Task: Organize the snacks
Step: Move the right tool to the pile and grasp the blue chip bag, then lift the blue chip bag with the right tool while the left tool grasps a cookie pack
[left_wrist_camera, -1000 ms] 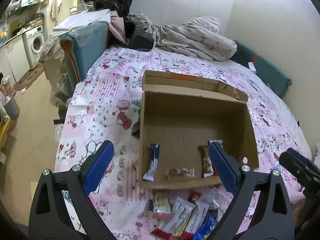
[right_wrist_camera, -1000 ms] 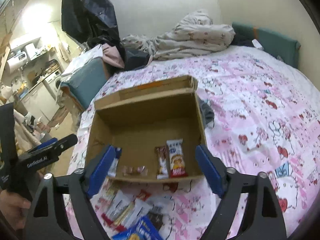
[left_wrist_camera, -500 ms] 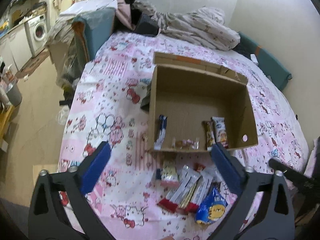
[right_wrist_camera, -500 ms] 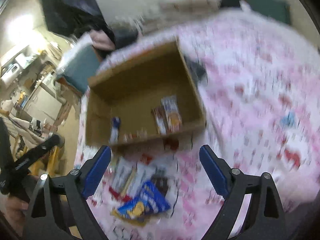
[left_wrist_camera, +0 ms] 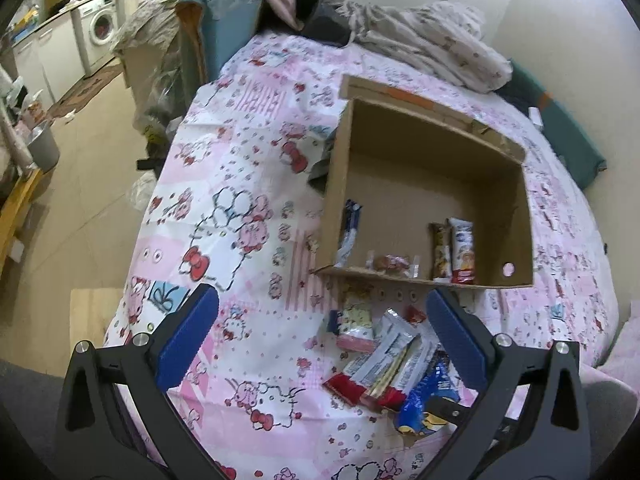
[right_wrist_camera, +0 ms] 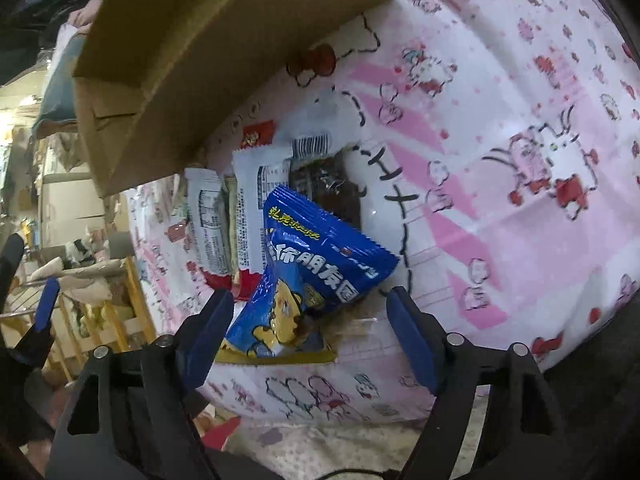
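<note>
R hand-held gripper (right_wrist_camera: pixel 310 330): dropped to blue snack bag (right_wrist_camera: pixel 316 264); jaws closing round it; box view lost

Matt corrugated cardboard box (left_wrist_camera: pixel 432 184) on printed cotton-like bedsheet (left_wrist_camera: pixel 248 216). Glossy blue foil snack bag (right_wrist_camera: pixel 316 272); smooth white plastic-film wrappers (right_wrist_camera: pixel 256 208).

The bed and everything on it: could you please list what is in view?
Bedsheet: one, pink cartoon print, covers the bed.
Cardboard box: one, brown, open, on the sheet.
Snacks in box: four, along the near wall.
Loose snacks: several, white and red, piled before the box.
Blue snack bag: one, atop the pile.
Blanket: one, pale, bunched at the far end.
Left gripper: open, empty.
Right gripper: closing around the blue bag.
</note>
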`<state>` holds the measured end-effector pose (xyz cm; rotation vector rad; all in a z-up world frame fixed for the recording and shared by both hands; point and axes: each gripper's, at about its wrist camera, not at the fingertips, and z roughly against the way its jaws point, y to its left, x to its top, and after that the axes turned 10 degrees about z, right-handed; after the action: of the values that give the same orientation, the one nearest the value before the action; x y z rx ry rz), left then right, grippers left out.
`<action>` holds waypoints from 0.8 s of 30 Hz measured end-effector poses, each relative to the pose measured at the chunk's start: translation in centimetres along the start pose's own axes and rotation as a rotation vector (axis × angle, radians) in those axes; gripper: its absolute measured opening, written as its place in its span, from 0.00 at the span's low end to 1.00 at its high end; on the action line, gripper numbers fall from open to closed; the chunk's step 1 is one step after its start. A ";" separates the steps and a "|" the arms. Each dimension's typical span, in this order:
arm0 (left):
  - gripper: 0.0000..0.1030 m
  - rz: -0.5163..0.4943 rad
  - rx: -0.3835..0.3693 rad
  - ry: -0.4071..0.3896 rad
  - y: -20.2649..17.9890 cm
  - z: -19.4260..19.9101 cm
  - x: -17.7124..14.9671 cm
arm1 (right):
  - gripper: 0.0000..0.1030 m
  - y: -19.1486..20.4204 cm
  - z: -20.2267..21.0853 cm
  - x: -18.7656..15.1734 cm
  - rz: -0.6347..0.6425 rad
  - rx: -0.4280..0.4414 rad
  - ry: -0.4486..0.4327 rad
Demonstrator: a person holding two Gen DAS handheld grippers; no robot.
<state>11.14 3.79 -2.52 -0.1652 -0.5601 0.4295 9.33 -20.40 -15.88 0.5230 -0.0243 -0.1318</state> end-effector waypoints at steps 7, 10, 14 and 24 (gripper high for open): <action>0.99 0.054 0.008 0.069 1.3 -1.0 -0.1 | 0.52 2.1 -0.8 0.6 0.104 -0.107 -0.026; 0.99 0.057 0.002 0.076 1.4 -1.1 -0.1 | 0.30 1.9 -0.6 0.4 0.125 -0.111 -0.027; 0.99 0.060 0.001 0.079 1.3 -1.1 -0.1 | 0.25 1.2 1.1 0.0 0.130 -0.089 -0.046; 0.99 0.055 0.030 0.110 1.4 -2.2 -0.2 | 0.25 2.6 8.3 1.6 0.314 0.007 -0.180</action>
<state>11.65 4.90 -4.84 -0.1748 -0.4420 0.4790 10.72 -22.48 -7.46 0.5069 -0.2818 0.1286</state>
